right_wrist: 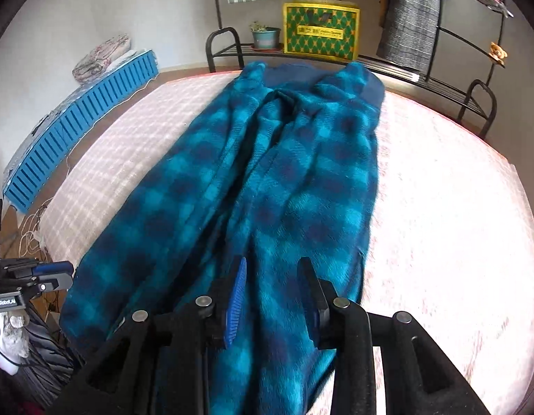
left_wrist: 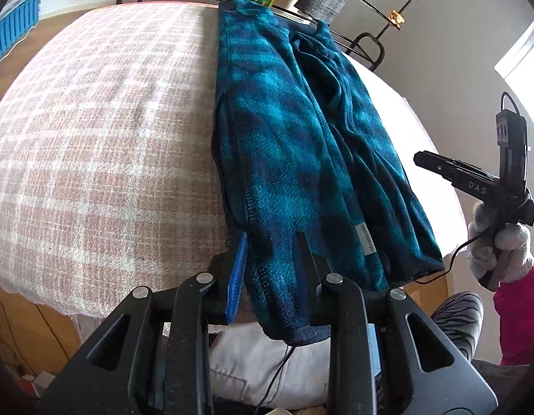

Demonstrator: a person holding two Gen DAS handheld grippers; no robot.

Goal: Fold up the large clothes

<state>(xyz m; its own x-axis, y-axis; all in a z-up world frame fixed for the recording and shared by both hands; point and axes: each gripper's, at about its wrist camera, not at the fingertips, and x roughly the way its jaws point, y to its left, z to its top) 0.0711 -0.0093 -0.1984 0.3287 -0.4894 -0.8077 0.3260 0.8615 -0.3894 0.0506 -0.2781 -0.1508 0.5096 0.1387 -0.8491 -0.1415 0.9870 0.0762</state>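
1 teal-and-navy plaid fleece garment (right_wrist: 267,180) overhangs the pink checked table's (left_wrist: 94,138) near edge; left gripper (left_wrist: 272,242) jaws grip its hem, right gripper (right_wrist: 272,269) jaws open above it.

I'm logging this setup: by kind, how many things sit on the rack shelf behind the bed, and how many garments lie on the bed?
Plaid fleece garment on the bed: 1
Potted plant on the rack shelf: 1
Green-and-yellow box on the shelf: 1
Total: 3

Fuzzy matt fleece garment (right_wrist: 284,180), coarse woven plaid cloth over the surface (left_wrist: 94,138), matt black plastic left tool (left_wrist: 272,263) with ribbed blue pad
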